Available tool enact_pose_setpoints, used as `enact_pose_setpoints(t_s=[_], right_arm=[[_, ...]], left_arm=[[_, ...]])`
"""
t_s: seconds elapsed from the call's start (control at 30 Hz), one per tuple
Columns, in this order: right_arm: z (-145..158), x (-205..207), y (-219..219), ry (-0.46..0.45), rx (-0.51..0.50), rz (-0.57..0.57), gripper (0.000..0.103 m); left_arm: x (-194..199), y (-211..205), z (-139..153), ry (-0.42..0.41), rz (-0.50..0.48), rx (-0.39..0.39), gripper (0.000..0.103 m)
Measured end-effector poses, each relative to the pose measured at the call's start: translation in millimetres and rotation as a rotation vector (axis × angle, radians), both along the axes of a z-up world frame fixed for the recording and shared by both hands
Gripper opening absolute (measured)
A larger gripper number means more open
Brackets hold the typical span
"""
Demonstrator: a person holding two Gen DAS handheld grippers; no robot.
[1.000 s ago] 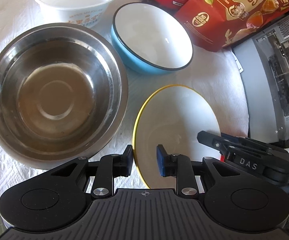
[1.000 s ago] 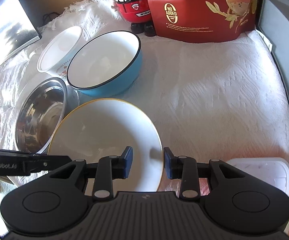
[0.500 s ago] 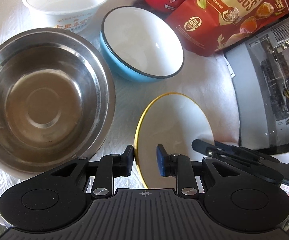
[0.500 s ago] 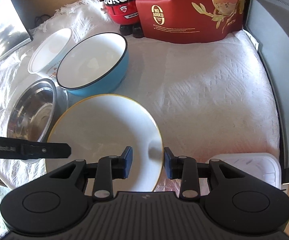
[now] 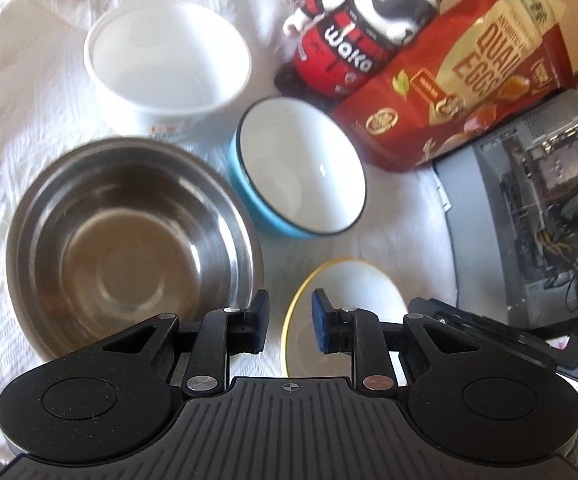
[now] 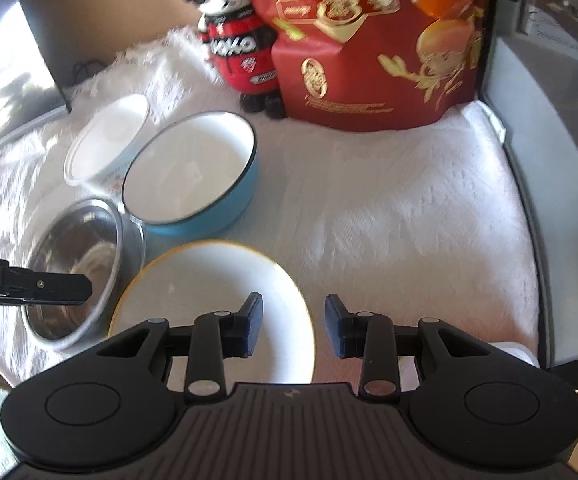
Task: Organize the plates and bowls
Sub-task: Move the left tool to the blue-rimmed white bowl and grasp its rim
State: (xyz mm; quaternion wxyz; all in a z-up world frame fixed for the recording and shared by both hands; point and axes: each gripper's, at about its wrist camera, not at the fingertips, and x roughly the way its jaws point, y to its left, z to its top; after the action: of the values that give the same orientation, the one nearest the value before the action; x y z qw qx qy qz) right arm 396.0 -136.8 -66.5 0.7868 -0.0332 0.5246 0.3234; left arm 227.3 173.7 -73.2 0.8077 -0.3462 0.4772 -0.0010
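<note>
left tongs [image 5: 287,326]: apart, straddling yellow-rimmed plate [image 5: 349,300] edge | right tongs [image 6: 293,330]: apart, over same plate's rim | steel bowl [image 5: 129,240]: left of both

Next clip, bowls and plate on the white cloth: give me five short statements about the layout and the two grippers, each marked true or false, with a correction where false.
1. The blue bowl has a white inside. True.
2. The steel bowl holds the white paper bowl. False: the steel bowl is empty, and the paper bowl stands on the cloth beyond it.
3. The right gripper has its jaws apart at the edge of the yellow-rimmed plate. True.
4. The left gripper is clamped on the steel bowl. False: its jaws are open and grip nothing.
5. The red snack bag lies flat. False: it stands upright.
</note>
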Motion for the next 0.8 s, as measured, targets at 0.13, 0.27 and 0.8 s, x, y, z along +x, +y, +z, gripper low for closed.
enact_pose_setpoints(t_s=[0.13, 0.27, 0.8], right_arm=[[9.8, 3.1, 0.2, -0.015, 0.017, -0.051, 0.034], [23.9, 0.0, 11.7, -0.012, 0.061, -0.085, 0.035], [24.6, 43.0, 83.1, 0.042, -0.028, -0.120, 0.045]], left_arm=[[10.0, 20.0, 6.1, -0.053, 0.025, -0.027, 0.025], [30.6, 42.4, 8.6, -0.081, 0.040, -0.040, 0.025], [102.9, 48.0, -17.0, 0.022, -0.011, 0.095, 0.029]])
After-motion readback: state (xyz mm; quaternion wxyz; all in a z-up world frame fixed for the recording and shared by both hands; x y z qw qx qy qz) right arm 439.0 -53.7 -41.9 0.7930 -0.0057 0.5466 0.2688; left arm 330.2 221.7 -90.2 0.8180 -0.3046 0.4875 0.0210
